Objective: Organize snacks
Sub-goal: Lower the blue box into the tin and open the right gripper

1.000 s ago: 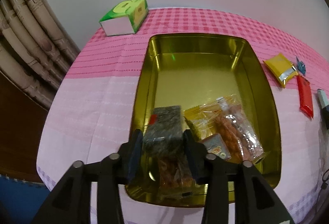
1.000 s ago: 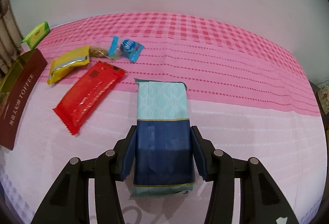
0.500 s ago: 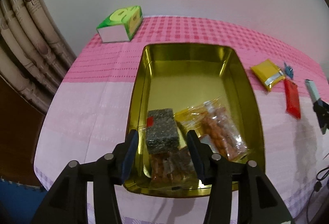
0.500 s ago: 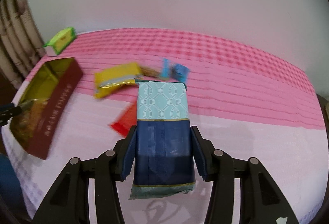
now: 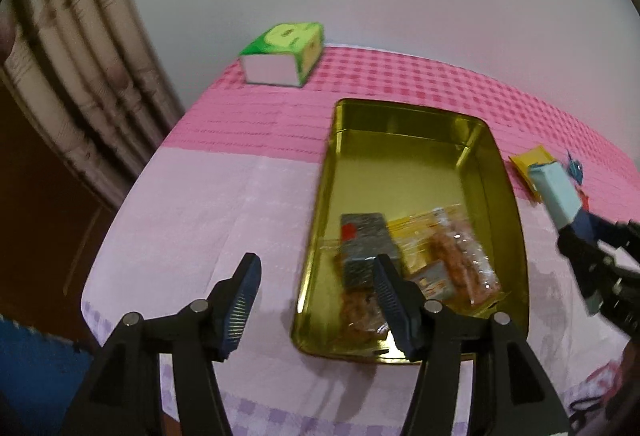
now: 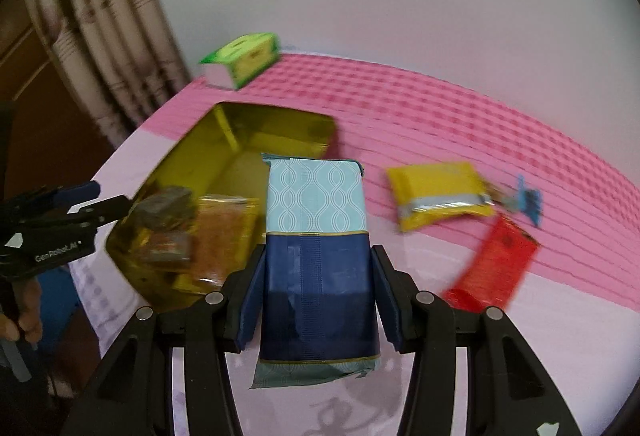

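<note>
A gold tin (image 5: pixel 416 139) sits on a table (image 5: pixel 224 203) under a pink cloth, and everything here is placed relative to that tin. Far to its back left stands a green tissue box (image 5: pixel 284 53). At the tin's near left corner the left gripper (image 5: pixel 316 298) hangs with its jaws apart, having just been opening, and nothing is between them. Inside the tin's near end lie a dark grey packet (image 5: pixel 366 242) and clear bags of orange snacks (image 5: pixel 456 256). Over the tin's right edge, the right gripper (image 6: pixel 316 300) is clamped on a blue and teal packet (image 6: pixel 316 232). The packet's long axis runs along the fingers, its pale teal end pointing forward and down towards the tin. Right of the tin, on the cloth, rest a yellow packet (image 6: pixel 438 193), a small blue sweet (image 6: pixel 528 199), blurred, and a red packet (image 6: pixel 494 264). To place it well, the packet should probably be carried over the tin's bare far half, lowered flat alongside the tin's length, then released.
</note>
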Motion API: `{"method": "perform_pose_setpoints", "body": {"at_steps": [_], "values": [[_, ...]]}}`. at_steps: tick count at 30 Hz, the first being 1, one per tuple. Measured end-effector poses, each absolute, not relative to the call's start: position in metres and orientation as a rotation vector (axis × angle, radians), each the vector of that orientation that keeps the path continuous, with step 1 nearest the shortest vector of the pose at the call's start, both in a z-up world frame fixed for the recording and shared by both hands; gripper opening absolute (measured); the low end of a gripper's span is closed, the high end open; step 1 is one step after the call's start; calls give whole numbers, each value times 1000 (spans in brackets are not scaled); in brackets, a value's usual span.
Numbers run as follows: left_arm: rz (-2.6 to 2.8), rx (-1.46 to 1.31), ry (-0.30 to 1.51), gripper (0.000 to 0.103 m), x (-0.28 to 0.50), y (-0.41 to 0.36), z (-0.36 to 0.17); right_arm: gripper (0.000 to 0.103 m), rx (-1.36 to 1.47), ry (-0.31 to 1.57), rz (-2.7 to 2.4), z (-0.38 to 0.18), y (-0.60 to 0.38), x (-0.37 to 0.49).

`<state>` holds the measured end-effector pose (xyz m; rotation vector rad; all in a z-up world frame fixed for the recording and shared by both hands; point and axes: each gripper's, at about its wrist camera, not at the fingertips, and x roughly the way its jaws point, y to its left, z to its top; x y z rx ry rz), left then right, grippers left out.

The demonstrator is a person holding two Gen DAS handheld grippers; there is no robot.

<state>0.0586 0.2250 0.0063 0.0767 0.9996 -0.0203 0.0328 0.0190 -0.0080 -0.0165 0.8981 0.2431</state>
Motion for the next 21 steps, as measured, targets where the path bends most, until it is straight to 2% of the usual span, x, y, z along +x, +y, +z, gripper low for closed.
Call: {"method": "perform_pose_setpoints", "body": {"at_steps": [9, 21], "values": [[73, -13, 1008, 59, 59, 259, 7, 46, -48, 936, 302, -16, 63, 45], [86, -25, 1014, 59, 60, 263, 6, 46, -91, 982, 315, -34, 93, 55]]}}
